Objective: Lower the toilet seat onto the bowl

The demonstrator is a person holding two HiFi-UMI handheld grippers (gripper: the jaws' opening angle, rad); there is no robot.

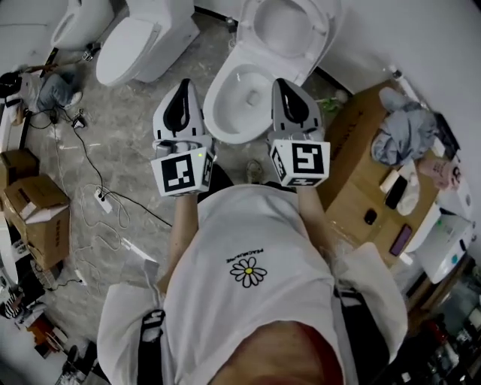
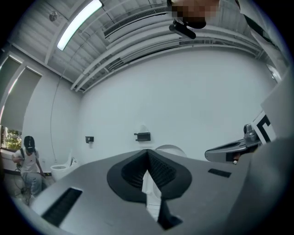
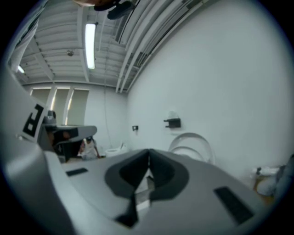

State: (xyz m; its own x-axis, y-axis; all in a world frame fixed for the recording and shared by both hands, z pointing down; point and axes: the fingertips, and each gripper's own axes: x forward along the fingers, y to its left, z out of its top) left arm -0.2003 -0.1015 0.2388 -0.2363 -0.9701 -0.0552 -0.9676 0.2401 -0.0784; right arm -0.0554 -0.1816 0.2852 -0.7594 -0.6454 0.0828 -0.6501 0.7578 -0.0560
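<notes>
A white toilet stands ahead of me; its bowl [image 1: 239, 96] is uncovered, and the seat and lid [image 1: 289, 28] stand raised against the wall. My left gripper [image 1: 183, 85] hangs over the bowl's left rim, jaws shut and empty. My right gripper [image 1: 280, 83] hovers over the bowl's right rim, also shut and empty. In the left gripper view the shut gripper [image 2: 148, 155] points at the wall, with the top of the raised lid [image 2: 171, 148] just behind it. In the right gripper view the shut gripper [image 3: 148, 155] sits left of the upright seat and lid [image 3: 194, 144].
Two more toilets [image 1: 144, 41] [image 1: 75, 21] stand at the back left. A wooden cabinet [image 1: 359, 154] with cloths and small items is close on the right. Cables [image 1: 96, 194] and cardboard boxes [image 1: 36, 210] lie on the floor to the left. A person [image 2: 27, 159] stands far off.
</notes>
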